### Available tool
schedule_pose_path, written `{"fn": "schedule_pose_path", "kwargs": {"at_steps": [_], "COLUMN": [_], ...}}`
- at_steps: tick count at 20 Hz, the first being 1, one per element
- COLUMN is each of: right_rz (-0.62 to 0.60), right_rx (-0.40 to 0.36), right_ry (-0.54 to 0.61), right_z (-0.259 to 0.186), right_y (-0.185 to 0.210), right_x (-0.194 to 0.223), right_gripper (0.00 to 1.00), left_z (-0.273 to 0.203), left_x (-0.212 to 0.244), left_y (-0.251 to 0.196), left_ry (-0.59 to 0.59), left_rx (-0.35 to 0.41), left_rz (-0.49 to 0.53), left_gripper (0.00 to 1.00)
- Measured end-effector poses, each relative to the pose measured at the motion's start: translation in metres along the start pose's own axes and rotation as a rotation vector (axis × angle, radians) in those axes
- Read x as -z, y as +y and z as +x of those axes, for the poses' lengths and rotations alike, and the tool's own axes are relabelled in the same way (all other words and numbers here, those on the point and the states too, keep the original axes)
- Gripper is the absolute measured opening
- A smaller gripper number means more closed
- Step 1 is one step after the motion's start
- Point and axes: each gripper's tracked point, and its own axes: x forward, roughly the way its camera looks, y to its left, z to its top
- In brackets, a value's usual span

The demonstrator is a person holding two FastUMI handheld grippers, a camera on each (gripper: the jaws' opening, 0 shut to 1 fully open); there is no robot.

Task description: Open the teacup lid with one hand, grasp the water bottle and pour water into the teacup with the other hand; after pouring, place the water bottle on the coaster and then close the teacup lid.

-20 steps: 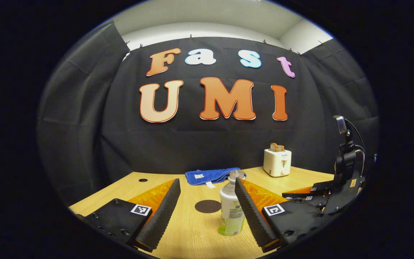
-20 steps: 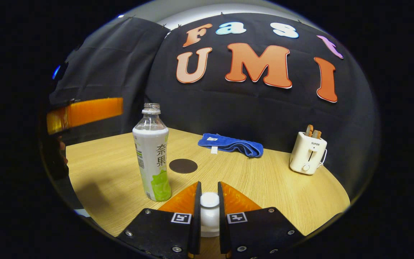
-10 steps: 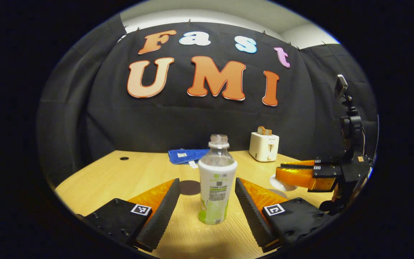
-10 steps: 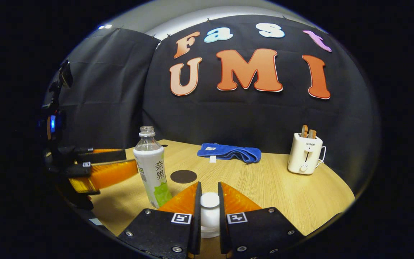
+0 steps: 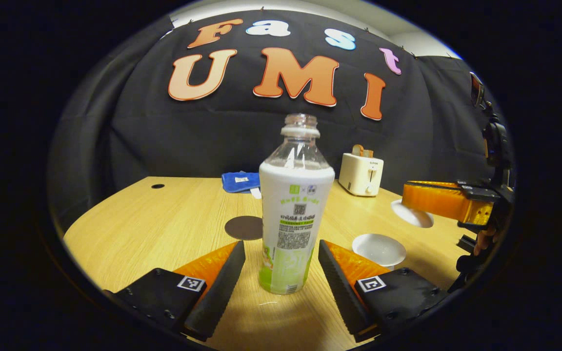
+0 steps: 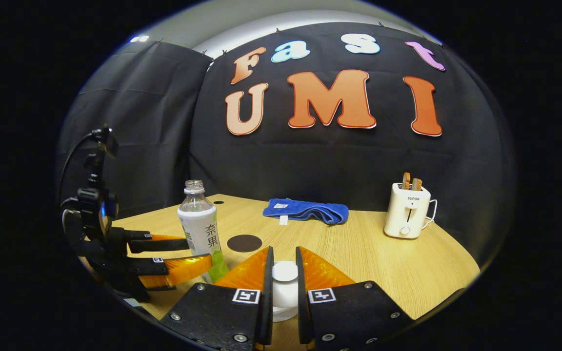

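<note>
Closer than half a second ago, the water bottle (image 5: 296,214) now stands tall at the centre of the left gripper view, upright on the wooden table (image 5: 164,229) between the spread, ribbed fingers of the left gripper (image 5: 281,273), which do not touch it. Its clear neck is uncapped and a white-and-green label wraps its body. Behind it lies the round dark coaster (image 5: 243,227); lower right sits the open white teacup (image 5: 379,249), and above it the right gripper (image 5: 420,207) holds the lid (image 5: 411,214). In the right gripper view, its fingers clamp the lid's smooth white knob (image 6: 285,287) at bottom centre; the bottle (image 6: 200,229) stands left between the left gripper's fingers (image 6: 183,256).
</note>
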Motion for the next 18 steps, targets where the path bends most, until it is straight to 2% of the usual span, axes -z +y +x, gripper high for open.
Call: {"fn": "schedule_pose_path", "kwargs": {"at_steps": [3,4,5,6,10,12,15,18], "right_rz": [0.016,0.015,0.014,0.011,0.007,-0.004,0.002,0.005], "right_rx": [0.005,0.006,0.004,0.007,0.010,0.025,0.035,0.053], "right_ry": [0.001,0.000,-0.001,-0.003,-0.007,-0.010,-0.020,-0.030], "right_z": [0.001,0.001,0.001,0.000,-0.001,-0.003,-0.005,-0.007], "right_y": [-0.003,-0.004,-0.004,-0.004,-0.007,-0.011,-0.016,-0.025], "right_x": [0.002,0.002,0.001,0.000,0.001,0.001,-0.001,-0.006], "right_gripper": [0.22,0.22,0.22,0.22,0.22,0.21,0.22,0.22], "left_z": [-0.001,0.000,0.004,0.005,0.000,-0.001,0.001,0.001], "left_x": [-0.006,-0.002,-0.002,-0.004,-0.006,-0.007,-0.013,-0.016], "left_y": [-0.003,-0.006,-0.007,-0.008,-0.004,0.002,0.021,0.029], "left_ry": [-0.023,-0.017,-0.012,-0.020,-0.025,-0.001,0.015,0.031], "left_rx": [0.018,0.018,0.016,0.012,-0.016,-0.053,-0.139,-0.176], "left_rz": [-0.016,-0.012,0.003,0.020,0.070,0.143,0.305,0.417], "left_gripper": [0.94,0.85,0.86,0.74,0.68,0.67,0.67,0.65]}}
